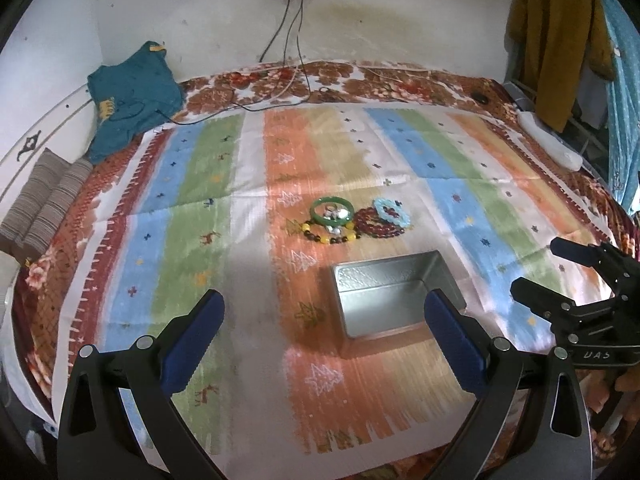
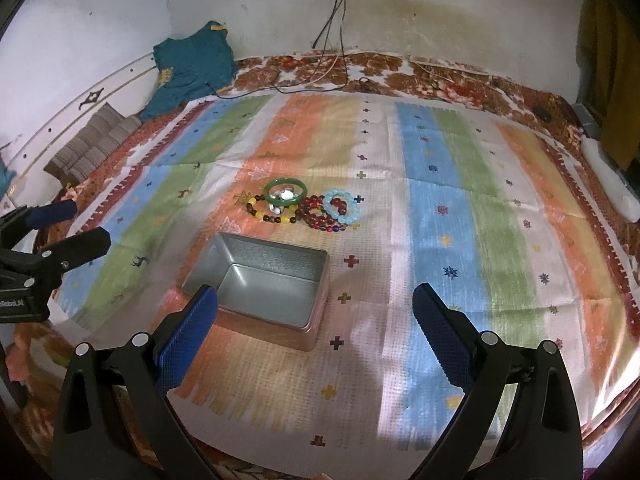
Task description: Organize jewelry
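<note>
Jewelry pile and empty tin on striped cloth; nothing sorted yet.

Left wrist view: left gripper (image 1: 324, 312) spread wide, holding nothing, hovering short of the tin (image 1: 394, 294). Tin: metal, rectangular, open, nothing inside. Just beyond it, a green bangle (image 1: 332, 211) ringing small pale pieces, a yellow-and-brown bead bracelet (image 1: 326, 236), dark red beads (image 1: 378, 224), a pale blue bracelet (image 1: 392, 211), all touching. Right gripper (image 1: 536, 268) at the edge, also parted.
Right wrist view: right gripper (image 2: 316, 308) released, empty, near the tin's edge (image 2: 260, 280); pile (image 2: 304, 208) beyond. Best lift one outer bracelet by its rim, clear of the tangle.

"UAS" on right claw (image 1: 536, 268)
</note>
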A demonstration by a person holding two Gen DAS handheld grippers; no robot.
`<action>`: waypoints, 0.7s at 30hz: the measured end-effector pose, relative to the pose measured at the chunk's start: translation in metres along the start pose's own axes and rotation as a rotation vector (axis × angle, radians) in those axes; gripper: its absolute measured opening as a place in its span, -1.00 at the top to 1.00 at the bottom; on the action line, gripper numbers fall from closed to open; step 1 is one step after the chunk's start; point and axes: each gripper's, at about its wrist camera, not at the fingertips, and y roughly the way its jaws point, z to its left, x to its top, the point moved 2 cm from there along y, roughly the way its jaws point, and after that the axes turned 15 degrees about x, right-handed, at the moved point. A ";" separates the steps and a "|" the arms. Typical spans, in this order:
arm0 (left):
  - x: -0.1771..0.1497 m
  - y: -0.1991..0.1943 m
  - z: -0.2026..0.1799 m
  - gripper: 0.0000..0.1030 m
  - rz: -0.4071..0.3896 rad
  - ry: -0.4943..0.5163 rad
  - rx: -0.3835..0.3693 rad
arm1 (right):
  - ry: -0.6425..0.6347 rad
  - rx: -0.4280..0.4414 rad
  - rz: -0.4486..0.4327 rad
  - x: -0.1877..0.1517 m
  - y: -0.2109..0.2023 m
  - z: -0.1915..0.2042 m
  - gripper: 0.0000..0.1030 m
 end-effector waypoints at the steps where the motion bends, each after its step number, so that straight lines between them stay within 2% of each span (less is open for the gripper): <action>1: 0.002 0.001 -0.001 -0.89 0.000 0.008 0.000 | 0.000 0.003 0.005 0.000 0.001 0.000 -0.91; 6: 0.017 0.016 -0.004 -0.89 0.015 0.022 0.023 | -0.011 -0.013 0.027 0.010 0.009 -0.004 -0.91; 15: 0.039 0.049 0.009 -0.89 0.080 -0.029 0.070 | 0.024 -0.040 0.052 0.029 0.027 -0.023 -0.91; 21: 0.046 0.061 0.006 -0.89 0.100 -0.031 0.069 | 0.047 -0.052 0.068 0.036 0.035 -0.032 -0.91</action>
